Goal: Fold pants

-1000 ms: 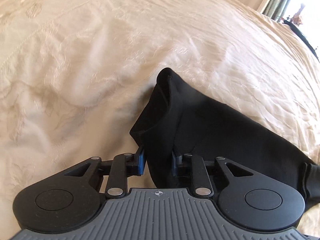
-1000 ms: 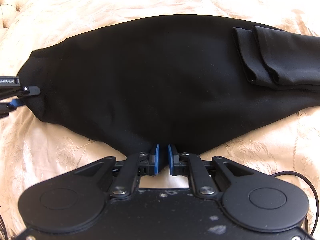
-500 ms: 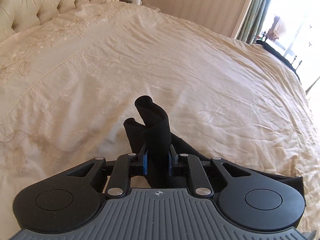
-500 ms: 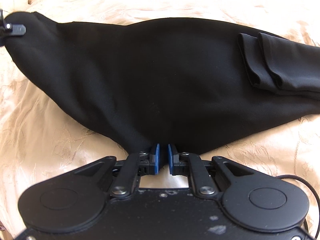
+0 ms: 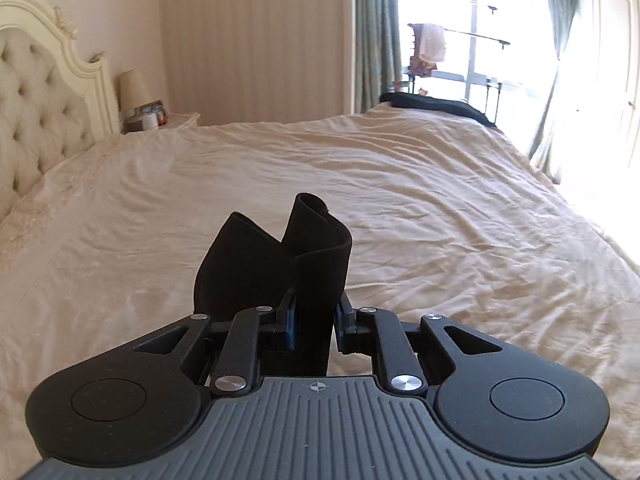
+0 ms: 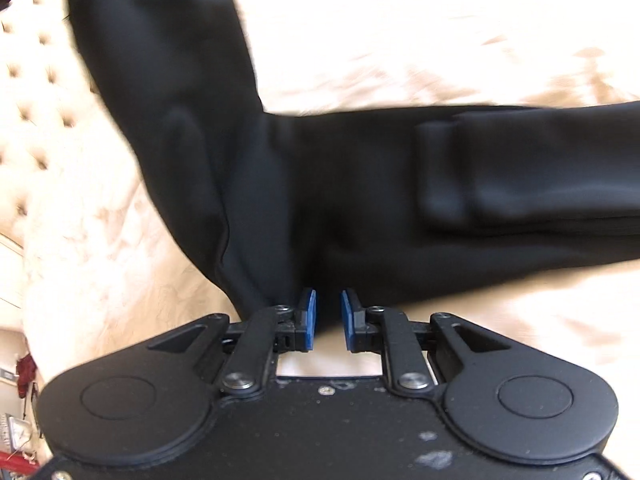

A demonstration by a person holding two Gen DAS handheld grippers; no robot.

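The black pants [image 6: 360,184] lie across the cream bedspread [image 6: 400,32] in the right wrist view. One end rises to the upper left and a folded leg [image 6: 520,184] stretches off to the right. My right gripper [image 6: 328,316] is at the near edge of the pants. Its jaws are opening, and dark cloth still sits between the blue pads [image 6: 309,312]. In the left wrist view my left gripper [image 5: 314,320] is shut on a bunched end of the pants [image 5: 280,264], which stands up above the bed [image 5: 400,208].
A tufted cream headboard [image 5: 32,120] and a nightstand with a lamp [image 5: 134,88] stand at the left. A dark garment [image 5: 436,104] lies on the bed's far corner by the bright window [image 5: 480,40] and curtains [image 5: 376,32]. The scene is blurred in the right wrist view.
My left gripper closed on the pants' end and carried it up and away, so the headboard and room came into view. The right gripper moved with the cloth, and its pads have spread apart.
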